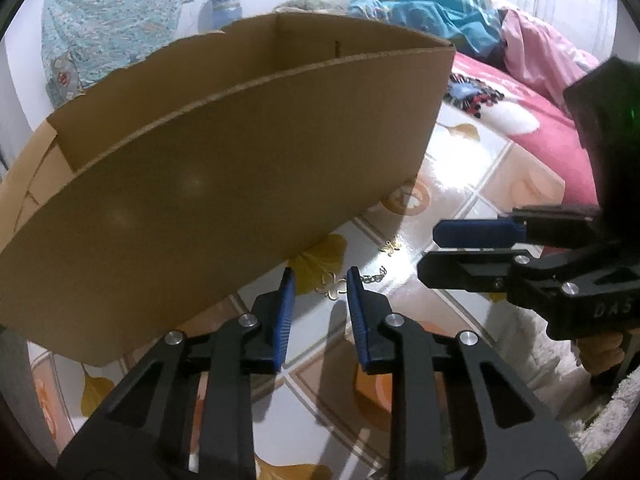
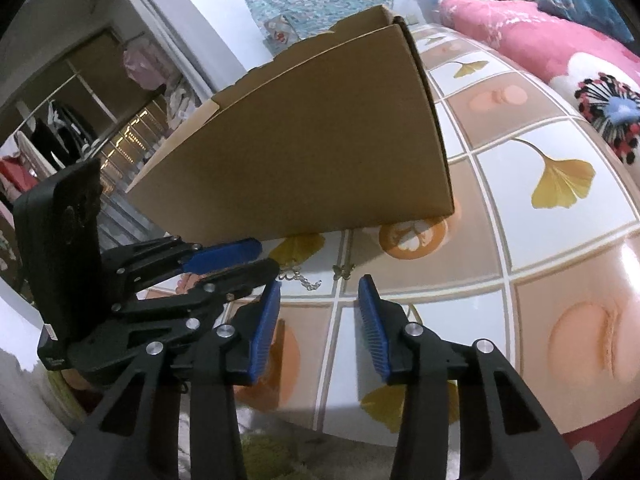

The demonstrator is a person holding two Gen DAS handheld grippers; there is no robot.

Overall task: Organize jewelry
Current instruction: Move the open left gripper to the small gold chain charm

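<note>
Jewelry on the counter, ahead of both grippers

The chain (image 1: 374,276) lay stretched sideways just beyond the left gripper (image 1: 320,276), whose fingers stood narrow and empty; the right gripper (image 2: 320,288) also gaped narrowly, empty.

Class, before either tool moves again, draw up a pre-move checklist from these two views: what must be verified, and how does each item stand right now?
1. Gold butterfly piece lies ahead of the left tool, between its fingertips' line: ok.
2. Left tool gripping it: not ok; pads show a gap, no contact seen.
3. Chain free of the blue pad: cannot tell; it runs behind it.
4. Second small gold piece ahead of the right tool: ok, untouched.
5. Cardboard box open on top to receive items: ok.
6. The two tools clear of each other: ok, though close.
</note>
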